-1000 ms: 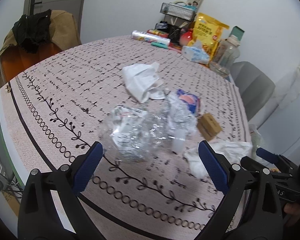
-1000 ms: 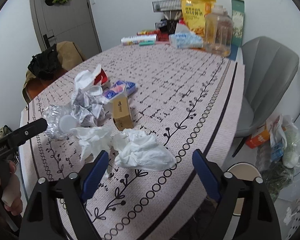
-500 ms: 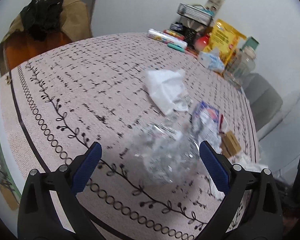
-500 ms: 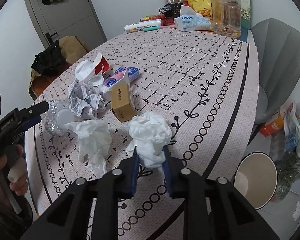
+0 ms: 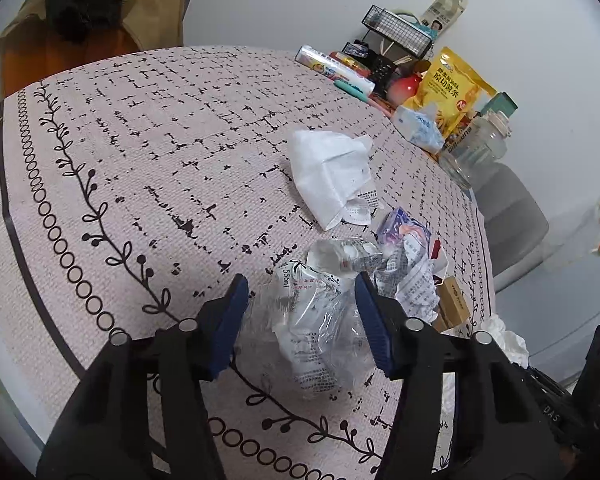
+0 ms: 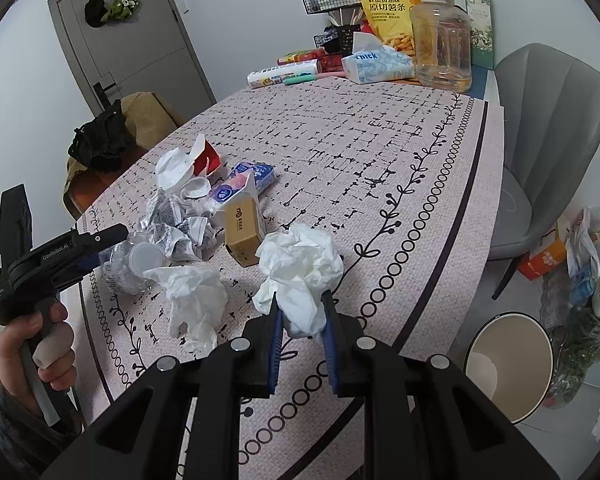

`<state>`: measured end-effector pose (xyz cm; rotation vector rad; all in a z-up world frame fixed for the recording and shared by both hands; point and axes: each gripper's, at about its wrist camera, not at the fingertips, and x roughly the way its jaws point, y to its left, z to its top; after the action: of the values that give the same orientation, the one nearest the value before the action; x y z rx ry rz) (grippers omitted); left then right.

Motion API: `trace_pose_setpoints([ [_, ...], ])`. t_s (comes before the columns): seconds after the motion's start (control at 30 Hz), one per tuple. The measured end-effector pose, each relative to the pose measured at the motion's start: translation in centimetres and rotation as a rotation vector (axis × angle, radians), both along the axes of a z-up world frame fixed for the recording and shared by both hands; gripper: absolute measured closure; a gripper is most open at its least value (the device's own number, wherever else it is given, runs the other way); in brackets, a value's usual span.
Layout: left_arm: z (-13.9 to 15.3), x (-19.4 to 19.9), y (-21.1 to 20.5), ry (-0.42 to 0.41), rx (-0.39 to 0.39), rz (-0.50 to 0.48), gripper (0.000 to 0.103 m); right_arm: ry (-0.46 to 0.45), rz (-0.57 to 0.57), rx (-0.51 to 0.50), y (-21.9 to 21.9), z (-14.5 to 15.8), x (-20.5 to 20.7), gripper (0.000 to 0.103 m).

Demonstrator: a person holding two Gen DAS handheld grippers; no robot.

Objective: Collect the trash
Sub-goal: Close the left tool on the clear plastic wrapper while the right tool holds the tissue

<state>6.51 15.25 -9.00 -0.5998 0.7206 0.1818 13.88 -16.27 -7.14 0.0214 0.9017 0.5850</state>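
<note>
Table: a round table (image 6: 440,184) under a pink patterned cloth carries all the litter near its front edge; kept goods such as the snack bag (image 6: 388,4) and clear jug (image 6: 444,52) stand well apart at the far side.
Bin: an open waste bin (image 6: 508,364) stands on the floor just beyond the table's edge, on the right gripper's side.
Trash heap: printed wrappers, a small brown box (image 6: 244,236) and a white folded paper (image 5: 332,176) lie bunched together, with one loose tissue (image 6: 192,296) beside them.
Crushed bottle: a flattened clear plastic bottle (image 5: 320,320) lies on the cloth at the near end of the heap.
Tissue wad: a crumpled white tissue (image 6: 304,268) sits at the table's front edge, apart from the heap.
Left gripper: the left gripper (image 5: 300,320) straddles the crushed bottle, its jaws closing; the blue pads look to be against the plastic on both sides.
Right gripper: the right gripper (image 6: 302,344) is clamped on the lower part of the tissue wad.
Step in hand: both pieces are being picked up, I judge.
Next move: probably lift both clear, then carry the wad over the bin's mouth before letting go; the springy bottle needs a firm squeeze.
</note>
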Motion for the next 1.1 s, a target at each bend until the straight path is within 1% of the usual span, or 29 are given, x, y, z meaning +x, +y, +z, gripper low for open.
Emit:
trace_pose_setpoints([
  [0.03, 0.1, -0.1, 0.0, 0.009, 0.006, 0.005, 0.090, 0.000, 0.000, 0.001, 0.1, 0.0, 0.0, 0.085],
  [0.07, 0.1, -0.2, 0.1, 0.017, -0.001, 0.001, 0.093, -0.001, 0.000, 0.002, 0.0, 0.0, 0.0, 0.085],
  [0.1, 0.2, -0.4, 0.1, 0.016, -0.006, 0.003, 0.093, -0.003, 0.000, 0.003, 0.0, 0.1, -0.1, 0.085],
  [0.17, 0.6, -0.8, 0.0, 0.016, 0.015, 0.007, 0.093, -0.008, 0.001, 0.008, -0.1, 0.2, -0.3, 0.085],
  [0.3, 1.4, -1.8, -0.2, -0.001, 0.025, 0.008, 0.093, -0.018, 0.003, 0.020, -0.3, 0.5, -0.6, 0.085],
  [0.47, 3.1, -3.0, -0.7, -0.034, 0.041, 0.018, 0.093, -0.037, 0.008, 0.033, -0.4, 1.1, -1.3, 0.085],
  [0.57, 4.4, -3.4, -1.2, -0.059, 0.072, 0.020, 0.093, -0.046, 0.007, 0.045, -0.8, 1.4, -1.4, 0.085],
  [0.97, 7.5, -2.8, -2.2, -0.100, 0.125, 0.011, 0.093, -0.099, 0.023, 0.062, -0.7, 3.3, -1.6, 0.085],
  [1.1, 8.5, -2.4, -2.2, -0.114, 0.121, 0.008, 0.093, -0.114, 0.014, 0.070, -1.1, 3.9, -1.4, 0.084],
])
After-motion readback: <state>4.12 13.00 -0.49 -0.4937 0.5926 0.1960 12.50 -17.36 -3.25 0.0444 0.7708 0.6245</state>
